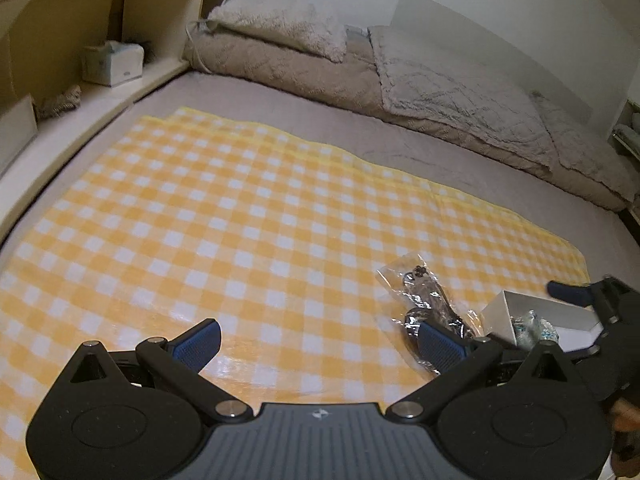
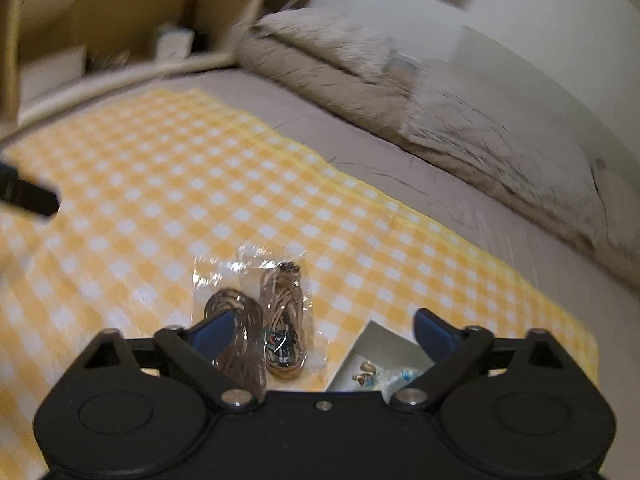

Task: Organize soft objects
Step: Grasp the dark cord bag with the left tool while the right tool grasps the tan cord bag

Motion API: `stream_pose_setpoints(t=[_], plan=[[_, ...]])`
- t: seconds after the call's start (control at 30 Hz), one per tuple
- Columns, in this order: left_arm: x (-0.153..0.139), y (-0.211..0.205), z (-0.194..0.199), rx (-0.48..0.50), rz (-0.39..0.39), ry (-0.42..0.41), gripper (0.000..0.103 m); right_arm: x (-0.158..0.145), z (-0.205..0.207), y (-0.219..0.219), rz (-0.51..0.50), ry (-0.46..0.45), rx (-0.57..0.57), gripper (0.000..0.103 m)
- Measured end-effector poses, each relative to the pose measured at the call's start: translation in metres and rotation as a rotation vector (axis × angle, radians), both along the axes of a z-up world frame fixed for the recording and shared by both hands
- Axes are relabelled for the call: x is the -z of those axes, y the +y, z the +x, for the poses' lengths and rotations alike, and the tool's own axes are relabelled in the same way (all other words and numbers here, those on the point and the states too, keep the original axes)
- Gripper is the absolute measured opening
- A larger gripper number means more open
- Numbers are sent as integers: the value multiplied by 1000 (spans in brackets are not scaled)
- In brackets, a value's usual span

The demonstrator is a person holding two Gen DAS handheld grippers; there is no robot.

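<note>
Two clear plastic bags of coiled brown cord [image 2: 280, 320] lie side by side on the yellow checked cloth [image 2: 160, 200]. My right gripper [image 2: 324, 332] hangs open just above them; its left finger [image 2: 216, 332] overlaps the nearer bag [image 2: 236, 332] without pressing it. A small white open box [image 2: 372, 356] with small wrapped items sits just right of the bags. My left gripper [image 1: 320, 340] is open over bare cloth [image 1: 240, 220], with the bags [image 1: 424, 300] by its right finger [image 1: 438, 346] and the box [image 1: 532, 312] beyond. A blue finger of the right gripper [image 1: 568, 294] shows over the box.
The cloth covers a grey bed [image 1: 320, 120]. Folded beige blankets [image 1: 460, 92] and a fluffy pillow [image 1: 280, 24] line the far side. A wooden headboard shelf [image 1: 120, 88] with a tissue box [image 1: 112, 62] runs along the left. A dark part of my left gripper [image 2: 28, 196] shows at the left edge.
</note>
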State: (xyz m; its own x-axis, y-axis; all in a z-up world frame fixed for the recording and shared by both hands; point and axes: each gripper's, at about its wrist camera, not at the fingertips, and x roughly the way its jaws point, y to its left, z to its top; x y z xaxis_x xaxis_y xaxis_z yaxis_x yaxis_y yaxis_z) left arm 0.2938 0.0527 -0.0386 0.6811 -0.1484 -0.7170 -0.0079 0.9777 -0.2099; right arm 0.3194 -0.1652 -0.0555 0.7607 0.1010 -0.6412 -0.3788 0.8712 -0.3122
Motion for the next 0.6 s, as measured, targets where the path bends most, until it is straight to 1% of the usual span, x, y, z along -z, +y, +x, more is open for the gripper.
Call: stream_pose_setpoints(t=[0.1,0.17,0.27,0.37,0.47,0.5,0.53,0.6], plan=[[10,-8,6,7,-39,30,103,15,5,11,-98,11,-50,89],[17,-14,9,18,-75,61,103,27,11,15,-157,23,-42,89],[26,-20,14,32,-122,102,103,42,17,19,-192,38,-72,89],[32,-22,19,27,-138,126,103,55,18,30,-225,35,-129,89],[36,-18,23,17,-127,140,103,63,17,41,-224,22,-172,88],[37,-17,23,13,-119,150,103,65,16,45,-216,16,-181,87],[39,-15,24,7,-112,162,103,65,15,48,-204,16,-191,85],[43,-10,24,-8,-105,183,103,64,14,54,-146,36,-205,80]])
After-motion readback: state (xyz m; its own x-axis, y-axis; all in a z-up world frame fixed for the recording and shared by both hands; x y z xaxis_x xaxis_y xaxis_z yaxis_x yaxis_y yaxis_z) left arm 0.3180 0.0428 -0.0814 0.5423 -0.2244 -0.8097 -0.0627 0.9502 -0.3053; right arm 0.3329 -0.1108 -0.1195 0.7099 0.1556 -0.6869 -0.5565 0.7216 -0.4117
